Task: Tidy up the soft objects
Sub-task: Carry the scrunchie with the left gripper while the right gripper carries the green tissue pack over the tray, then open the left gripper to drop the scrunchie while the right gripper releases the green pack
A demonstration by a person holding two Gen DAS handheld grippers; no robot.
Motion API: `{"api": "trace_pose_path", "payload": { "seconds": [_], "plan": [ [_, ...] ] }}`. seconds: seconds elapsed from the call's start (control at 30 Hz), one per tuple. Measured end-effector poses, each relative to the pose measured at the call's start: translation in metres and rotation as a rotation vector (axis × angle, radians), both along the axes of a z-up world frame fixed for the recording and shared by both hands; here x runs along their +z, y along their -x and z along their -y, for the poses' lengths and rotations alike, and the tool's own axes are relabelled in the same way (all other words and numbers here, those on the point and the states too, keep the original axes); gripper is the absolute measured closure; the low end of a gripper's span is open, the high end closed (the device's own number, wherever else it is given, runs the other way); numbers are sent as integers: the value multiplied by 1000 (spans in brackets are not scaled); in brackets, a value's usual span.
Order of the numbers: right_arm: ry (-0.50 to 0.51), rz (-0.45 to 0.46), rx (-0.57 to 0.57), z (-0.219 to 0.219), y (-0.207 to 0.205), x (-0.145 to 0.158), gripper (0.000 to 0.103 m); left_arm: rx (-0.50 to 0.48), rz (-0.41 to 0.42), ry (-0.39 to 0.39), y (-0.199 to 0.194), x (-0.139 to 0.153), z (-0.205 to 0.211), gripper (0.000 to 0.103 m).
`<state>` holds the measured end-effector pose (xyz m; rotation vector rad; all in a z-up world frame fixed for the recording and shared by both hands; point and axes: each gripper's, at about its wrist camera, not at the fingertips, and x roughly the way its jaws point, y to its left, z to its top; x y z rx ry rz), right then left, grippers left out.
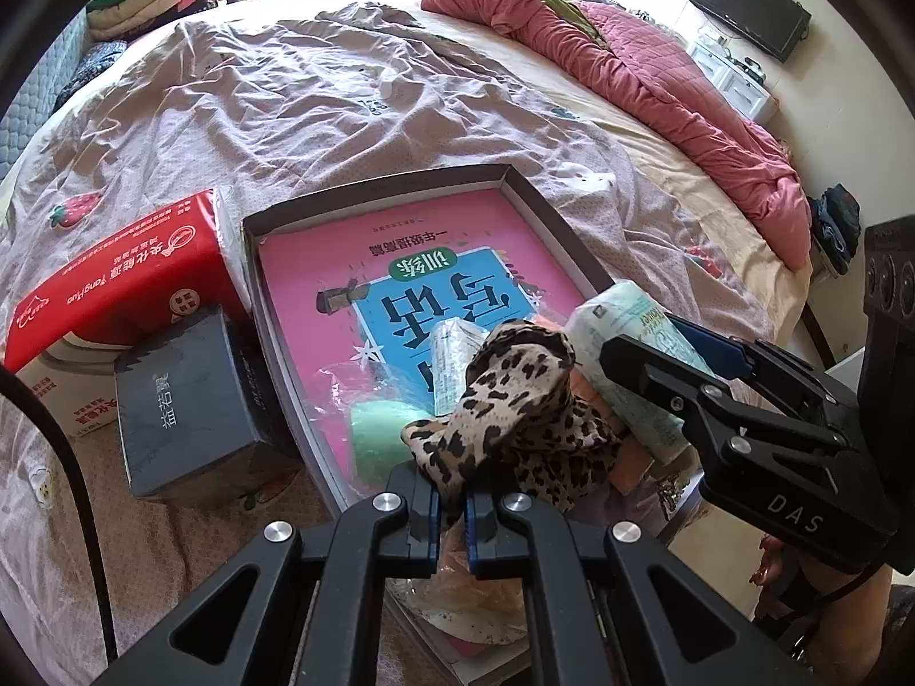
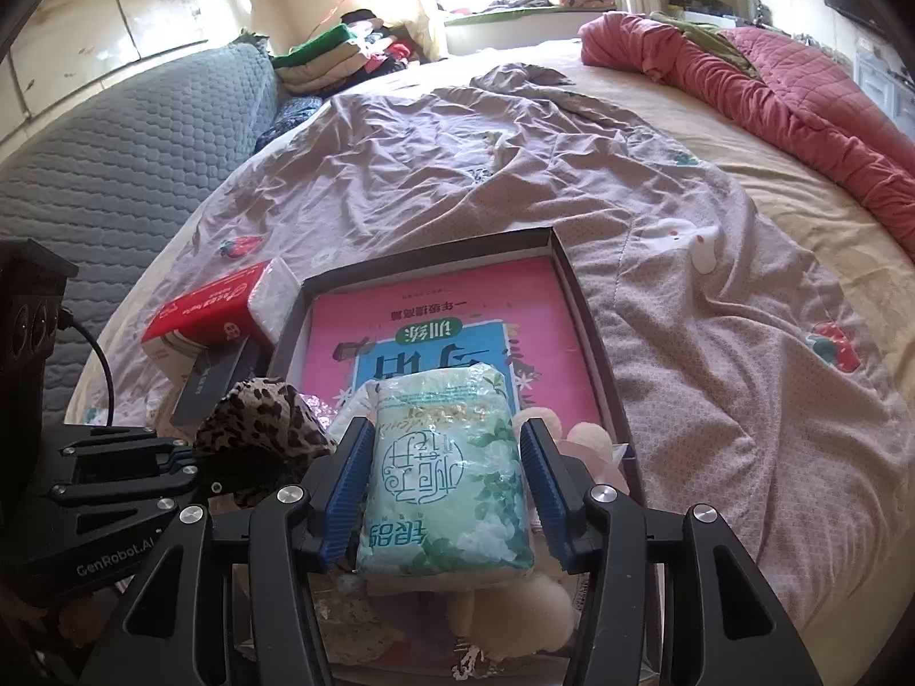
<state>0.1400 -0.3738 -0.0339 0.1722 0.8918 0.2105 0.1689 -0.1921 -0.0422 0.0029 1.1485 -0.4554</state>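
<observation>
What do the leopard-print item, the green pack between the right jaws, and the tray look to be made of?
Leopard-print item: thin woven fabric, matte; it bunches and folds where the left gripper pinches it.
Green tissue pack: soft paper inside glossy plastic film, judging by the wrinkled, shiny wrap.
Tray: probably rigid cardboard, dark matte, with straight thin walls.

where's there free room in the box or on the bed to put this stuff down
Free: the far half of the box over the pink book, and the wrinkled sheet right of it. Crowded: the near end under both claws, and the left side by the red tissue pack and dark box.
</observation>
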Motion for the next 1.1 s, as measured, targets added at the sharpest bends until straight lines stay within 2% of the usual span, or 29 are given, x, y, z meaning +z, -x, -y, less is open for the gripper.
{"api": "trace_pose_path", "payload": {
  "seconds": [0.23,0.37,0.5,0.67,0.8,1.1],
  "plan": [
    [20,2,-19,3,0,-2,45,14,-9,-1,-3,-2,-1,97],
    [25,-6,-29,6,-2,-6,44,31,-22,-5,-5,-5,-2,93],
    [27,0,-26,5,-2,-4,44,34,-17,-22,-6,-5,-2,85],
    [31,3,-19,3,-2,-3,44,27,-22,-16,-5,-5,-2,81],
    [35,1,-22,2,-2,-2,44,18,-24,-7,-4,-5,0,68],
    [48,9,-18,0,-1,2,39,16,-5,-17,-2,1,0,60]
  ]
}}
